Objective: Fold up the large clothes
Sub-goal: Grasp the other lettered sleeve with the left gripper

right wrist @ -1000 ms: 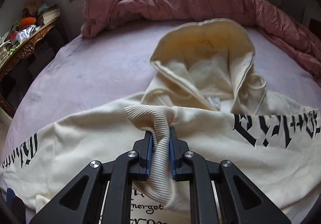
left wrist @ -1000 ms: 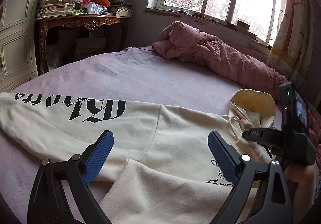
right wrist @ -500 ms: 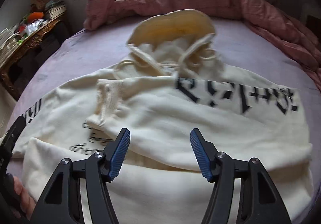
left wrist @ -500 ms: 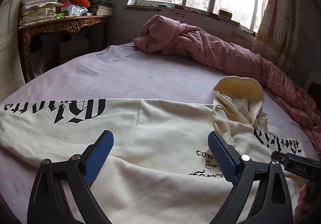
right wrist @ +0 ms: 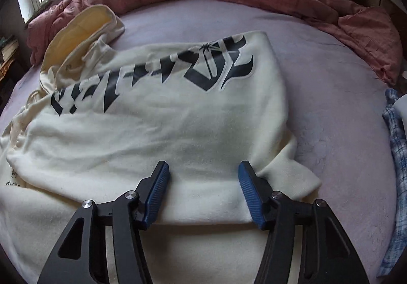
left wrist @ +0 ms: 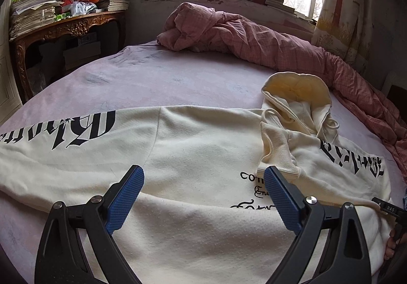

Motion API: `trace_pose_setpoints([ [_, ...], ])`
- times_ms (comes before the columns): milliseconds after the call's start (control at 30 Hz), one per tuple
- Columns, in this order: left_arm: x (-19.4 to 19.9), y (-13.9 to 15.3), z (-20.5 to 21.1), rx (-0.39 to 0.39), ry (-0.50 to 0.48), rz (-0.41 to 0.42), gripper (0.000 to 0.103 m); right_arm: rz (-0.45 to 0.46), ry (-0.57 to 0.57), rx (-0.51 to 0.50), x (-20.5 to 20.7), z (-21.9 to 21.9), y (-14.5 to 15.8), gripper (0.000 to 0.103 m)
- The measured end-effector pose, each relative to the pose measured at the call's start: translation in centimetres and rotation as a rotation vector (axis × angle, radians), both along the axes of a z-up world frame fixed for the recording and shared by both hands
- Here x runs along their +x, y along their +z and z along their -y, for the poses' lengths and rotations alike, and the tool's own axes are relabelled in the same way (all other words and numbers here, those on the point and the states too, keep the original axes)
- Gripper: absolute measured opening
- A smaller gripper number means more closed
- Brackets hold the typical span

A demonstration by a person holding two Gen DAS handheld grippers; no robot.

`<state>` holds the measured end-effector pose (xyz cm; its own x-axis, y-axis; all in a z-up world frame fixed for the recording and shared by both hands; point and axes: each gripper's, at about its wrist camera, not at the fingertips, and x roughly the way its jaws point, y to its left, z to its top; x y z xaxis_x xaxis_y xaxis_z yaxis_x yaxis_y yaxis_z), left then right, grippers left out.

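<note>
A: Where does the cream hoodie point(left wrist: 203, 151) lie?

B: It lies spread across the bed point(left wrist: 157, 80), front up, with black lettering on both sleeves. The hood point(left wrist: 297, 90) sits toward the heaped pink quilt point(left wrist: 254, 40) by the window. One sleeve is folded in over the chest, and its ribbed cuff point(left wrist: 276, 154) rests just below the hood.

A: And the left gripper point(left wrist: 203, 197)?

B: It hangs over the lower body of the hoodie. Its jaws stand wide, with nothing between the blue pads but the flat cloth beneath them.

A: The right gripper point(right wrist: 203, 190)?

B: It hovers at the folded sleeve's outer edge. Its jaws are apart and closing a little; no cloth is pinched, though the pad on the right lies close against a fold.

A: Anything else nearby?

B: A carved desk point(left wrist: 73, 27) piled with papers stands beside the bed, and a blue plaid cloth point(right wrist: 396, 157) lies at the bed's edge.
</note>
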<state>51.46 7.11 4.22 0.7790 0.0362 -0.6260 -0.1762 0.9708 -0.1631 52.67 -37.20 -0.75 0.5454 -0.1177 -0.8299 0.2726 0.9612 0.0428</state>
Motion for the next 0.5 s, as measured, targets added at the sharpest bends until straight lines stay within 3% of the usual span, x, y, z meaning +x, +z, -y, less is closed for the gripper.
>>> trace_pose_setpoints([
  [233, -0.5, 1.0, -0.3, -0.008, -0.02, 0.017, 0.094, 0.044, -0.053, -0.034, -1.2, -0.1, 2.3, 0.06],
  [367, -0.4, 1.4, -2.0, -0.155, -0.088, -0.025, 0.094, 0.062, -0.095, -0.022, -2.4, 0.3, 4.7, 0.06],
  [467, -1.3, 2.6, -3.6, -0.176, -0.058, -0.016, 0.094, 0.151, -0.08, 0.076, -4.0, 0.0, 7.7, 0.062],
  [500, -1.8, 3.0, -4.4, -0.186, -0.043, -0.011, 0.094, 0.181, -0.064, 0.096, -4.5, -0.3, 8.7, 0.068],
])
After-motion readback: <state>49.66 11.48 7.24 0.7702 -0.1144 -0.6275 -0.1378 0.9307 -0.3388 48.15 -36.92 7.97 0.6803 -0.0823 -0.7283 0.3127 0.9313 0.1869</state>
